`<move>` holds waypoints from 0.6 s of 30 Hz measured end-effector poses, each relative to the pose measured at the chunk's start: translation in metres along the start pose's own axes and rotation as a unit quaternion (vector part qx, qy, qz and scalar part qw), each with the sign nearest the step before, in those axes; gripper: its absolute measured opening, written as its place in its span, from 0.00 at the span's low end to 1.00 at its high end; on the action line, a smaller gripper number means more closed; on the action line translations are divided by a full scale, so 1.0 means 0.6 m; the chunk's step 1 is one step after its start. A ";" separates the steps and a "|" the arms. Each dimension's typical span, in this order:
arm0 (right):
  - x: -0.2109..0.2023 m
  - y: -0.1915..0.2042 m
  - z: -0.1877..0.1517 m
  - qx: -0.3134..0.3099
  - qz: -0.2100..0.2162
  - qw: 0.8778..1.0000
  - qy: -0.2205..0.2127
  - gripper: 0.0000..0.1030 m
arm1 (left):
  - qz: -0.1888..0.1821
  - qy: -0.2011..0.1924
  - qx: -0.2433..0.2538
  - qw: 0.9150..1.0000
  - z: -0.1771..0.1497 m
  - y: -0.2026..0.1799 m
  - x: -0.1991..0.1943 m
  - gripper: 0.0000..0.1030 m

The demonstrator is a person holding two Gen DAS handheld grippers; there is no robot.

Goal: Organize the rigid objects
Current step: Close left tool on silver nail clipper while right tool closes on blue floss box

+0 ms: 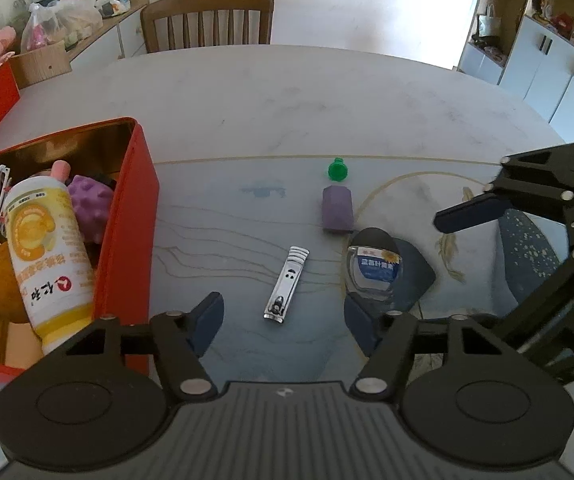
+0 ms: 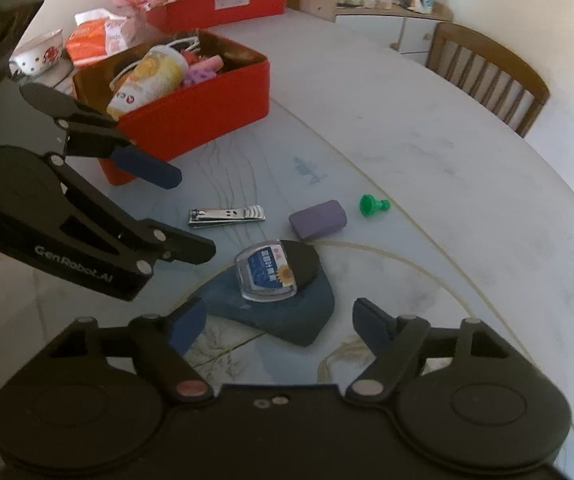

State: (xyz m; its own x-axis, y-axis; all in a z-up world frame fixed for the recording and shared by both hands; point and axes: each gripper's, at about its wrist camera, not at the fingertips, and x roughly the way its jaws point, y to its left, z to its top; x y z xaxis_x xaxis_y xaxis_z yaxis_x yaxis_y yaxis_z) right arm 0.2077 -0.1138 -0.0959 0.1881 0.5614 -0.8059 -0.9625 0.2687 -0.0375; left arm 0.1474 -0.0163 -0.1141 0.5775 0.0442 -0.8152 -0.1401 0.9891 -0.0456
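Both hand-held grippers spread, empty: left (image 1: 283, 322) over shiny metal nail clipper (image 1: 286, 285); right (image 2: 279, 330) near glossy clear case (image 2: 266, 276).

White lettering "GenRobot.AI" runs along the left gripper (image 2: 191, 216) arm, at the frame's left side.

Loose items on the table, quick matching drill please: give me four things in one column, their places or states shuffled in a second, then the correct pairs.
Things:
1. nail clipper
2. green peg
3. yellow bottle
4. clear case

Places:
A. inside the red box
B. lying on a dark blue pad
C. farthest out on the table, beyond the purple block
D. flat on the table, ahead of the open left gripper

Pairs: 1-D, 2-C, 3-A, 4-B. The right gripper is open too, nearest the clear case.
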 end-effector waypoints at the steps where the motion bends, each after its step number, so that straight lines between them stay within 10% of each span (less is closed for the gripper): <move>1: 0.004 -0.001 0.001 -0.004 0.000 1.000 0.001 0.73 | 0.000 0.000 0.001 1.000 0.000 0.000 0.002 0.63; 18: 0.035 -0.018 0.024 -0.024 0.043 0.999 -0.009 0.51 | -0.025 -0.003 0.016 1.000 -0.001 -0.007 0.016 0.22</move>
State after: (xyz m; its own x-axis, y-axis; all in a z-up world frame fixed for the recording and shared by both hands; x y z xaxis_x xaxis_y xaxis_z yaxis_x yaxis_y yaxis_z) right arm 0.2248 -0.0938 -0.1037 0.1070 0.5946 -0.7969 -0.9834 0.1813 0.0032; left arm 0.1528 -0.0200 -0.1220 0.5884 -0.0038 -0.8085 -0.0851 0.9941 -0.0666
